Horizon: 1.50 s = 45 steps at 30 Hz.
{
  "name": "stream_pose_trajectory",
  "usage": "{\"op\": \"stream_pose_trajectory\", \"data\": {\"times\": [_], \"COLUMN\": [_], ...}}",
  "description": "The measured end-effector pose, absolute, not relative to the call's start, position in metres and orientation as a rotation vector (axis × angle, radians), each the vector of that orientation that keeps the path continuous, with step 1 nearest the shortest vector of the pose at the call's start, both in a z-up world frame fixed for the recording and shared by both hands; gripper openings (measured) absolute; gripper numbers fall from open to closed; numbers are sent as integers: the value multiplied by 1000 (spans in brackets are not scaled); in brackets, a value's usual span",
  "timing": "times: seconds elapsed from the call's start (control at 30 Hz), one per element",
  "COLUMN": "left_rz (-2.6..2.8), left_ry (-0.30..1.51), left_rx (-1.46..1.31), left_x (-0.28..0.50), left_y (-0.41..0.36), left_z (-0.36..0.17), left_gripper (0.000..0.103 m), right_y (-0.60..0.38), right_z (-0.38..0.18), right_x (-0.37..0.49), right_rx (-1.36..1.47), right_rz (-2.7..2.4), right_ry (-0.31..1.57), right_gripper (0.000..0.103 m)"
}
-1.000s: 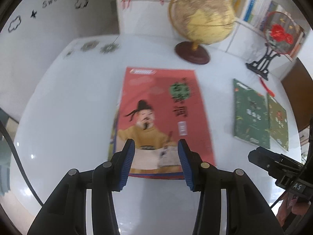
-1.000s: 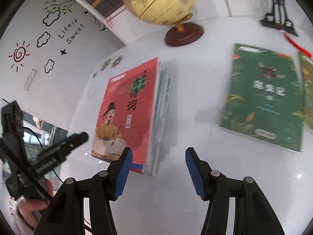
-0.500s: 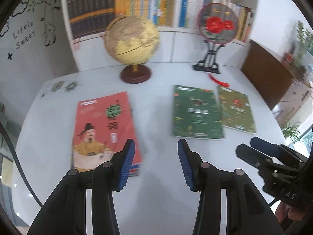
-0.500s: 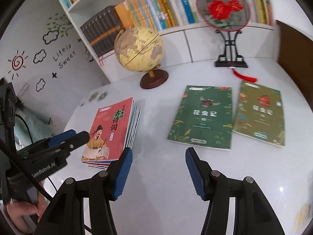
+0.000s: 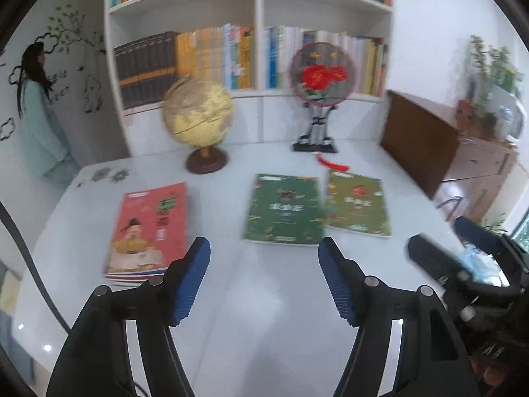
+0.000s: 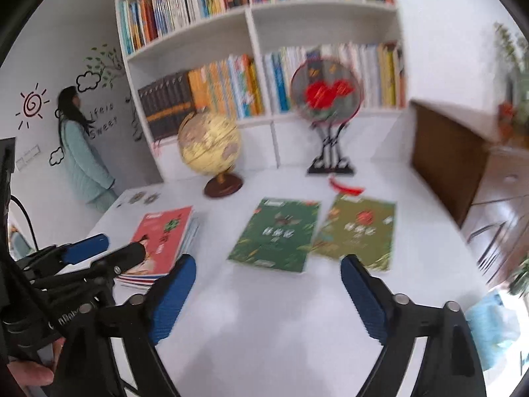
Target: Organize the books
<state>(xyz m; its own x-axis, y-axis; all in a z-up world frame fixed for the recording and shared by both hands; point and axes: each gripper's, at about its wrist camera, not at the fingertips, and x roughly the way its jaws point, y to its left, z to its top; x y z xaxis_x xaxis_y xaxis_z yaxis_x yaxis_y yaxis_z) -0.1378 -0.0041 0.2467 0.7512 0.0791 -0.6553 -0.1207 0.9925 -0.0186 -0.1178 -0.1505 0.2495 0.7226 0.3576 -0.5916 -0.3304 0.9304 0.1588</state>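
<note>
Left wrist: green book (image 5: 286, 210) beyond left gripper (image 5: 264, 281) (jaws opening, empty).

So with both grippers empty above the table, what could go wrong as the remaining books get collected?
The dark green book overlaps the olive green book; lifting one may drag the other. Both lie flat on the table, so the right gripper, jaws opening, may struggle to catch an edge. The red-covered stack has fanned edges and could slide when another book lands.
</note>
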Motion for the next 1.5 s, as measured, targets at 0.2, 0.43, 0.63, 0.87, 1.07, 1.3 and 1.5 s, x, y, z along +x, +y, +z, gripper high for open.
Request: {"op": "stream_pose_trajectory", "data": {"times": [0.2, 0.43, 0.63, 0.87, 1.07, 1.3, 1.5], "left_rz": [-86, -135, -112, -72, -58, -55, -39], "left_ry": [714, 761, 788, 800, 801, 810, 802], "left_rx": [-240, -200, -170, -118, -86, -34, -40], "left_x": [-122, -100, -96, -93, -94, -97, -100], "left_y": [-14, -27, -25, -18, -15, -14, -10], "left_z": [227, 213, 207, 203, 201, 196, 197], "left_gripper": [65, 65, 65, 65, 65, 65, 65], "right_y": [-183, -200, -193, -181, -175, -169, -165], "right_z": [237, 228, 219, 208, 198, 187, 187], "right_x": [-125, -108, -98, -90, -82, -80, -82], "right_rx": [77, 99, 79, 59, 87, 42, 15], "right_rz": [305, 206, 198, 213, 225, 205, 215], "right_ry": [712, 759, 792, 824, 848, 858, 848], "right_gripper": [88, 88, 88, 88, 88, 88, 88]}}
